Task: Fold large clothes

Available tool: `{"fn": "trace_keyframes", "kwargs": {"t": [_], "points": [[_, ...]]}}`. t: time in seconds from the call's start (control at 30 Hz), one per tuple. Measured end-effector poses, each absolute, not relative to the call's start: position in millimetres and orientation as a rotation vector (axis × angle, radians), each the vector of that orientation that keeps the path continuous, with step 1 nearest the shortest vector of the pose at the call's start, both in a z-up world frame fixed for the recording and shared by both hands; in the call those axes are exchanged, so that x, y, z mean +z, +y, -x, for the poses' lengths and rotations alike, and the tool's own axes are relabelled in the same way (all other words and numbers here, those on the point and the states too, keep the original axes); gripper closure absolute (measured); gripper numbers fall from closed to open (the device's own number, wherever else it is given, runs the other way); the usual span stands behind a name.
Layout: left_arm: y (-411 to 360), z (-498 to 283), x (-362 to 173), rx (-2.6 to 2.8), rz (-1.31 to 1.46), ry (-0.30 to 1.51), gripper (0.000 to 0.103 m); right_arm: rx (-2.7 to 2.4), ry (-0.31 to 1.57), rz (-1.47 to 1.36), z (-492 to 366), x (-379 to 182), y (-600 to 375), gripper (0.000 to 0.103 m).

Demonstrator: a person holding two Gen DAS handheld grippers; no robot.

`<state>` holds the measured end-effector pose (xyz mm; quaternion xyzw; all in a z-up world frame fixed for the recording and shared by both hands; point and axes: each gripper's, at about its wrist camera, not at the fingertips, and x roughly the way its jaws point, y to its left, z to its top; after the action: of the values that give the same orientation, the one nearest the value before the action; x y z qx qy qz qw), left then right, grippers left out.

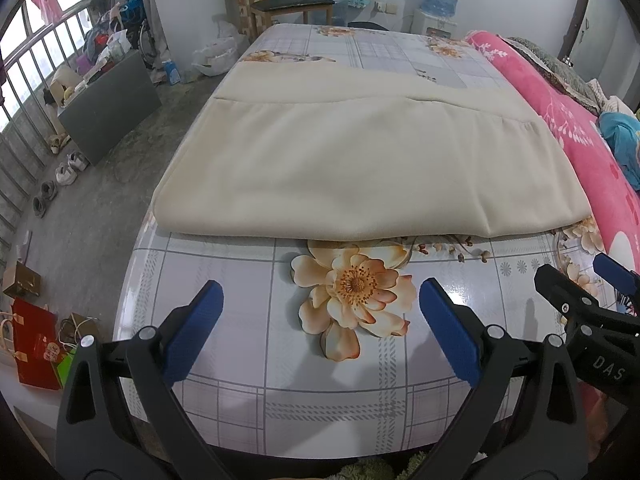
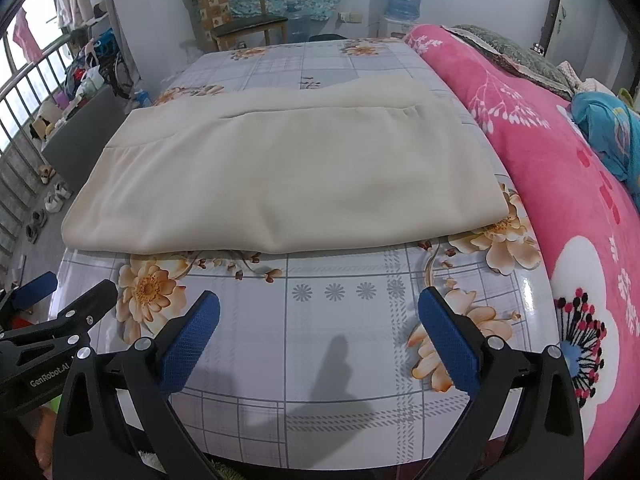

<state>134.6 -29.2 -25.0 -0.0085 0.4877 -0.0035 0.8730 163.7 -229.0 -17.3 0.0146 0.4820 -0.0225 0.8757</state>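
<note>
Hand-held gripper (image 1: 321, 316) apart; shoes (image 1: 68, 168) only leftward.

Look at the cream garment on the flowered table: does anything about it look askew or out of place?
Slightly. The cream garment lies folded flat on the table, but its far layer sits uneven, with a wavy back edge. Both the left gripper and right gripper are open, clear of it.

We see a folded garment (image 1: 360, 168) lying flat across the middle of the worktop (image 1: 248, 360). Nearer to us, the left gripper (image 1: 320, 300) and right gripper (image 2: 320, 312) sit side by side over bare worktop, apart from the garment. A blanket (image 2: 560, 184) runs along the right edge. A chair (image 1: 292, 4) stands beyond the far end.
</note>
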Motion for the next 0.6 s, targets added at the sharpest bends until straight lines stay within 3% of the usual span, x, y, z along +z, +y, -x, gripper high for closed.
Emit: {"fn": "trace_keyframes", "kwargs": {"t": [0.6], "points": [[-26.1,-135.5,-26.0,-0.002,0.035,1.02,0.008,-0.046,1.006,-0.028,-162.5,-16.5,-226.8,0.006]]}}
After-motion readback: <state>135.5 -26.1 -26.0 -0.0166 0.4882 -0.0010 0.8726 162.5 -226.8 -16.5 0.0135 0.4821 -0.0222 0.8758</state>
